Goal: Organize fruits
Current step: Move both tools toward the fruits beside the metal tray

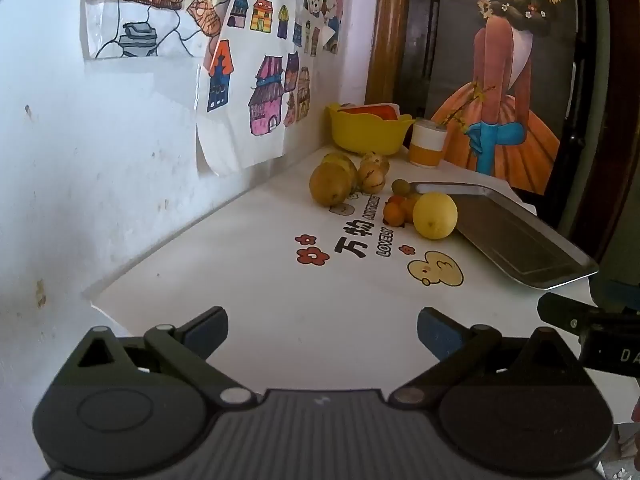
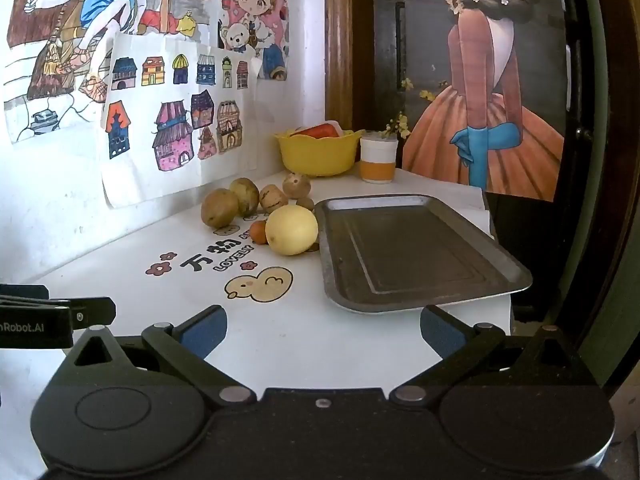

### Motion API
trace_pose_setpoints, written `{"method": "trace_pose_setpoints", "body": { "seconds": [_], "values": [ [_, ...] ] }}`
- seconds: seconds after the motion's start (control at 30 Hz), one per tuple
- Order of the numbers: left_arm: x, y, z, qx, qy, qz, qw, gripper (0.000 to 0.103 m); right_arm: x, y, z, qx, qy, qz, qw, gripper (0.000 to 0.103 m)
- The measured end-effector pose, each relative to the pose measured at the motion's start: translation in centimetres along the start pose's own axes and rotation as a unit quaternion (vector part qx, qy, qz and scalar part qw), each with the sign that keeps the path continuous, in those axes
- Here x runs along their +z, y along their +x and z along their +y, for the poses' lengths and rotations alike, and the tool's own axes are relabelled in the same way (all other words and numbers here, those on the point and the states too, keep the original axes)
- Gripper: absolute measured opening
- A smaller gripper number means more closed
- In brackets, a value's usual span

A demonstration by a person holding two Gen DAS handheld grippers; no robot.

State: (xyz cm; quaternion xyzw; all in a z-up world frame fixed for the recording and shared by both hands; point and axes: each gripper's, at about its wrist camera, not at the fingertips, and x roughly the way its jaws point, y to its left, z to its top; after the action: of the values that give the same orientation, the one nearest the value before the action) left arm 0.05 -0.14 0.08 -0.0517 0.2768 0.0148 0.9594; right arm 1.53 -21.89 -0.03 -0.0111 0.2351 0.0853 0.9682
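While both grippers hung low over the near edge of the white printed table cover [image 2: 120, 256], the fruit lay in one loose cluster toward the back wall, just left of the single grey rectangular metal tray [image 2: 412, 252], which held nothing. Counted from the right wrist view, there were four brownish-yellow rounded fruits [image 2: 219, 208] bunched together, one large smooth yellow citrus fruit [image 2: 291, 230] just beside the tray's left rim, one small round orange fruit [image 2: 259, 232] touching the citrus, and one small dull olive fruit [image 2: 306, 203] behind it; the left wrist view suggested more small orange pieces [image 1: 394, 212] there, though their number could not be told. Behind the cluster stood one yellow scalloped plastic bowl [image 2: 318, 156] holding something red-orange, and one white-and-orange cup [image 2: 378, 160] beside it. The left gripper [image 1: 322, 330] was spread wide, its blue-padded fingers [image 1: 208, 330] gripping nothing and hovering above bare cover. The right gripper [image 2: 324, 330] was likewise spread wide and empty, its right fingertip near the tray's front edge.
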Motion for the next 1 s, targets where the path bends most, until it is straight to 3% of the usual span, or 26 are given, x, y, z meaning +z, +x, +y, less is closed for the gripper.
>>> {"method": "trace_pose_setpoints", "body": {
  "seconds": [1.0],
  "values": [
    [-0.36, -0.14, -0.13, -0.005, 0.0, 0.006, 1.0, 0.103, -0.23, 0.12, 0.25, 0.001, -0.001, 0.005, 1.0, 0.102]
  ]
}}
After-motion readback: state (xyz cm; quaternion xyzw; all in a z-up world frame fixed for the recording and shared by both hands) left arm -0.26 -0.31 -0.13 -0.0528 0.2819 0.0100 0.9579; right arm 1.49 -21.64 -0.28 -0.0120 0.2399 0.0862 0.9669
